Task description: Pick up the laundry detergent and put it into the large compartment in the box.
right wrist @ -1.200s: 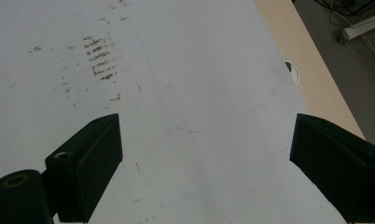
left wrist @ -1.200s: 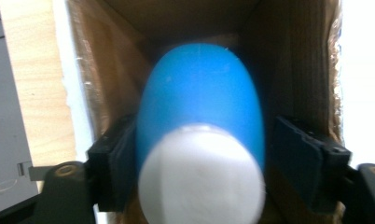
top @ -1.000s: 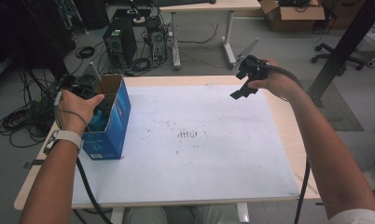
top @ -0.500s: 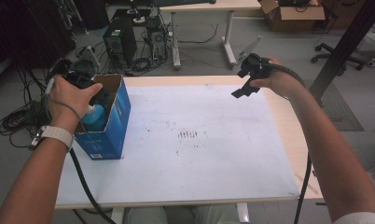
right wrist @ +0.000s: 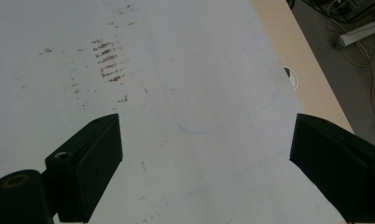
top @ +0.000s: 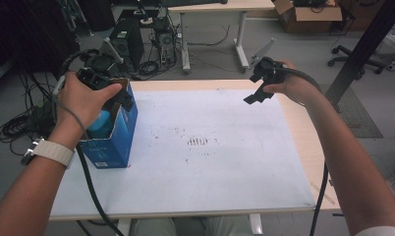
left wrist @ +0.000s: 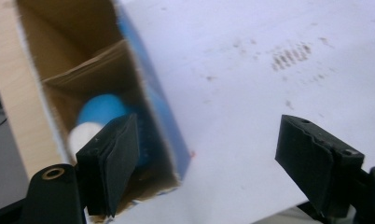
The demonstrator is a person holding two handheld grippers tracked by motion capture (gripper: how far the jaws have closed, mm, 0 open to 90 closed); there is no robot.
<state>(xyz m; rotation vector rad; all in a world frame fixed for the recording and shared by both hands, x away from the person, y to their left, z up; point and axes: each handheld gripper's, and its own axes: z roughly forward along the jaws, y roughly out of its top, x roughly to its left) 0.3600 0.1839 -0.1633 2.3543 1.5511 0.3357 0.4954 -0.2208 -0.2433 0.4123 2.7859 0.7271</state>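
An open-topped blue cardboard box [top: 116,132] stands at the table's left side. Inside it lies a light-blue rounded object [left wrist: 101,108] with a white part [left wrist: 82,135] beside it. My left gripper [top: 123,102] hovers over the box's far end. In the left gripper view its jaws [left wrist: 213,161] stand apart with nothing between them. They have just been opening. My right gripper [top: 258,93] is held above the table's far right, and its jaws [right wrist: 204,163] are wide open over the bare white sheet.
A white sheet [top: 210,162] with dark smudges [top: 201,141] covers most of the wooden table [top: 308,142]. Cables and computer towers [top: 126,42] sit on the floor beyond the far edge. Another desk [top: 215,10] stands behind them.
My left hand has lifted up from the box and shifted slightly toward its far end. The right hand has stayed where it was.
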